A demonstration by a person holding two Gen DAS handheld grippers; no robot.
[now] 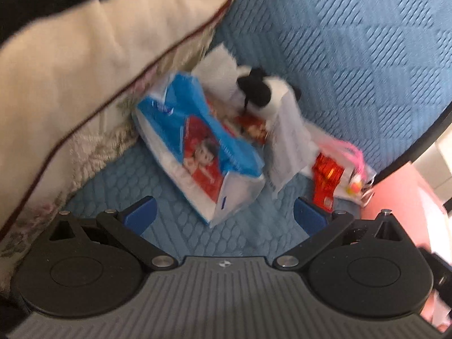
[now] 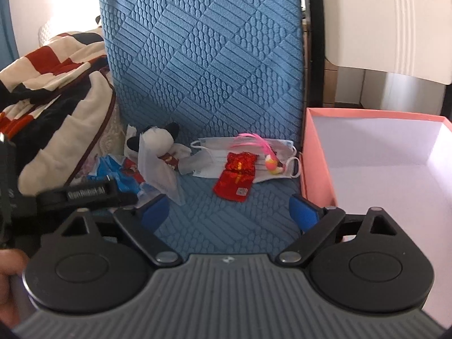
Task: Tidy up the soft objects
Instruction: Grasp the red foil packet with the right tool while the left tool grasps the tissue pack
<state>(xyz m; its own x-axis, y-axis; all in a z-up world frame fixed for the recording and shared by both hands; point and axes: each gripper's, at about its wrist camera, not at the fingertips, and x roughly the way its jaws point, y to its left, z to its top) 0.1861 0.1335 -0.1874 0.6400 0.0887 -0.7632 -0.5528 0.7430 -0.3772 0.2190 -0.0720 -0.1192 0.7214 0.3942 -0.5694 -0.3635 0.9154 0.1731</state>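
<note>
Pink box (image 2: 316, 152) beside masks (image 2: 212, 158); blurred tissue pack (image 1: 197, 152), perhaps.

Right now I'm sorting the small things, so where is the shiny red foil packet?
In the right wrist view the shiny red foil packet lies mid-frame on the blue quilted seat, overlapping the white face mask, left of the pink box.

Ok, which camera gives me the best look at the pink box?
The right wrist view: the pink box shows its open top, white inside and near wall, beside the blue cushion. The left wrist view catches only a blurred pink corner at the frame edge.
</note>
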